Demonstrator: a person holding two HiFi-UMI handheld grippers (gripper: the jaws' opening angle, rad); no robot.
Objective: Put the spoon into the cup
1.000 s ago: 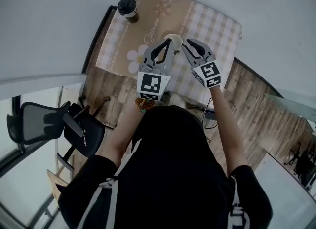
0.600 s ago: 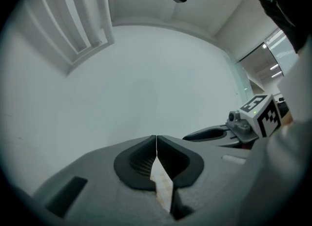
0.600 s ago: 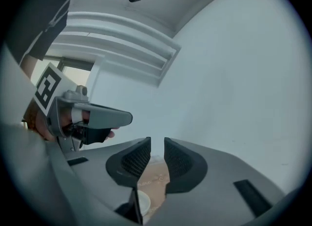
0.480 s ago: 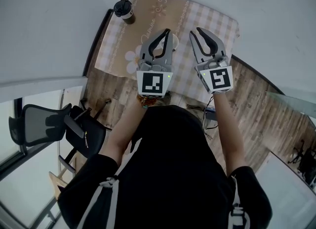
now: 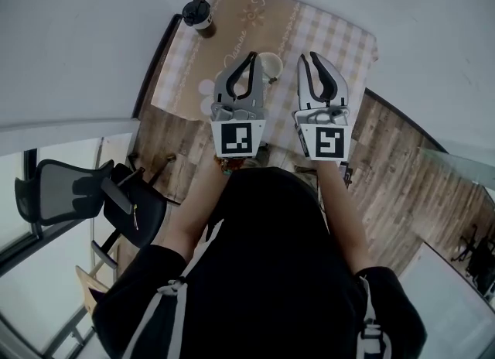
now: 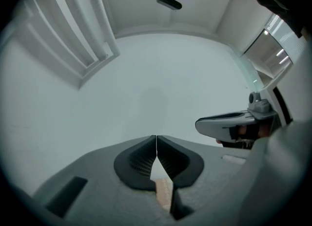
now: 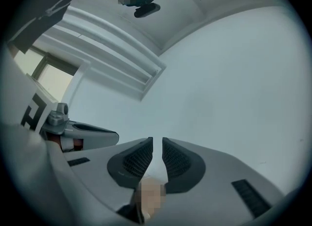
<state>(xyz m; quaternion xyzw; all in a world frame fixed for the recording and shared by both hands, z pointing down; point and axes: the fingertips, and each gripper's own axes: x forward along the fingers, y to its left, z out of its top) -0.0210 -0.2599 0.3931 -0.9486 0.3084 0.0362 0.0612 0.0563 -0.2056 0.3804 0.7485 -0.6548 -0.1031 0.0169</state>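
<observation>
I hold my left gripper [image 5: 250, 59] and right gripper [image 5: 308, 60] tilted up, side by side, above the cup [image 5: 271, 64]. The left jaws touch and the right jaws are barely apart.

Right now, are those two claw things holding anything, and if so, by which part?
Nothing is held. The left gripper has its jaws meeting at the tips with nothing between them. The right gripper has its jaws slightly apart, also empty.

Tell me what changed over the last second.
The left gripper and right gripper lifted away from the white cup and swung to point upward, side by side. No grasp or release shows; both are empty now. The white cup, the dark-lidded cup and the checked cloth stayed put.
</observation>
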